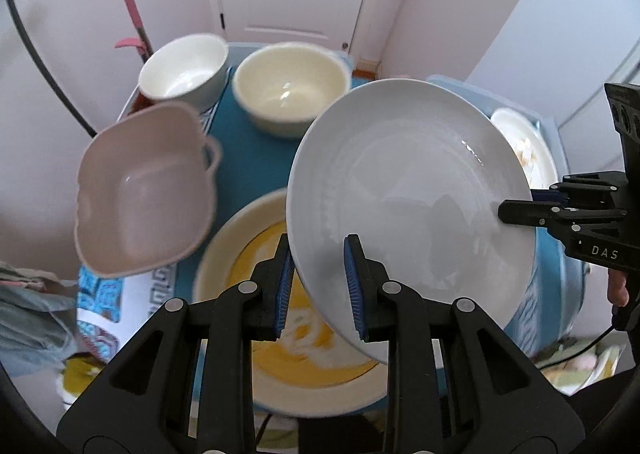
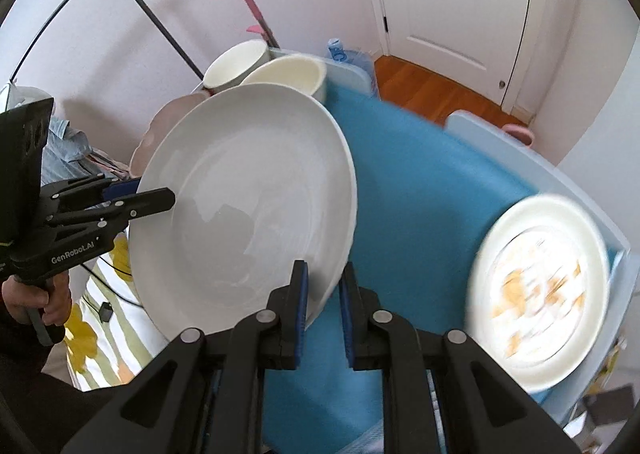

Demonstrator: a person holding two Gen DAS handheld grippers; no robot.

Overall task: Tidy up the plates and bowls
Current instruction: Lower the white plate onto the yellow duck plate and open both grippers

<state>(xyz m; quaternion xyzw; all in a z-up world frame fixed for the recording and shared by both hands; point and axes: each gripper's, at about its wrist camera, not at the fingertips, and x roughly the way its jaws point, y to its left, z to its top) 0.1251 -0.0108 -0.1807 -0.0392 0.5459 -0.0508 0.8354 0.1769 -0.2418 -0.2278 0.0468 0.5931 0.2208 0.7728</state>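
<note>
Above the blue table (image 2: pixel 420 182): I hold one white plate (image 1: pixel 408 190) tilted, clear of the surface, between both tools.
Left gripper (image 1: pixel 320 286): my jaws are nearly closed, blue pads pinching the plate's near rim.
Right gripper (image 2: pixel 322 314): my jaws are clamped on the opposite rim.
Below the plate: a yellow-centred plate (image 1: pixel 280 334).
Left side: a pink square bowl (image 1: pixel 148 190).
Far end: a white bowl (image 1: pixel 184 66) and a cream bowl (image 1: pixel 292 86), side by side.
Right edge: a patterned plate (image 2: pixel 540 290), blurred.
</note>
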